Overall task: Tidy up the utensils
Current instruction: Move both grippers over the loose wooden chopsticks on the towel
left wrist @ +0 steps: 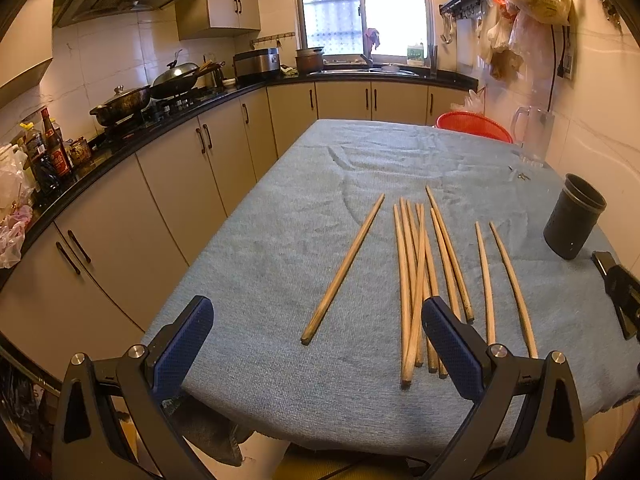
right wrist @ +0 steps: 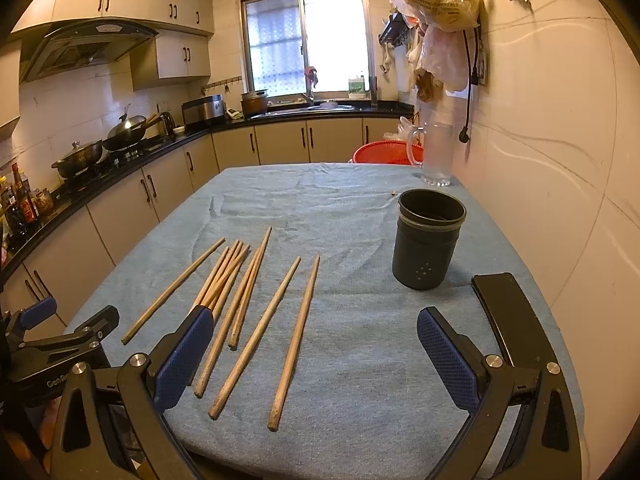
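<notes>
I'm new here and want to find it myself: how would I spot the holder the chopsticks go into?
Look at the blue cloth over the table. To the right of the wooden chopsticks lying flat, toward the wall, stands the dark holder. It is the only upright dark cylinder there, unlike the clear jug behind it.

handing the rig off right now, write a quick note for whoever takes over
Left gripper: open, empty, above the near table edge, facing the chopsticks.
Right gripper: open, empty, near the two rightmost chopsticks.
Chopsticks: all loose on the blue cloth; one apart at left, a crossed cluster mid-table, two at right.
Dark holder cup: upright at right, apparently no chopsticks in it.
Done: nothing yet.
Left: every chopstick probably goes into the cup.
</notes>
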